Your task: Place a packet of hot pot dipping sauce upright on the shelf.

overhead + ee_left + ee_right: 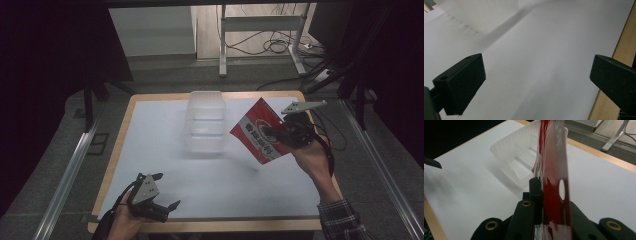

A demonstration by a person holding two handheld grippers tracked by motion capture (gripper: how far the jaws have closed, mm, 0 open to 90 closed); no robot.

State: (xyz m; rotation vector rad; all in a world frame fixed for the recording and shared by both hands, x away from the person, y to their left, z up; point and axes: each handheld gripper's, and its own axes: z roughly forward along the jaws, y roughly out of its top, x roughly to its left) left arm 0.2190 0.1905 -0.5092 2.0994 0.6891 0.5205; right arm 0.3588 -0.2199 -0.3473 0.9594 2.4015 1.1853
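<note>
the right gripper has its jaws clamped on the red packet, lifted just right of the clear bin; dropping it in remains. the left gripper waits near, jaws wide and empty.

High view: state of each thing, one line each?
Packet: off the table, tilted, pinched at one edge.
Bin: upright on the table, nothing visible inside.
Right claw: shut on the packet, beside the bin.
Left claw: open, holding nothing, low at the near table edge.
</note>
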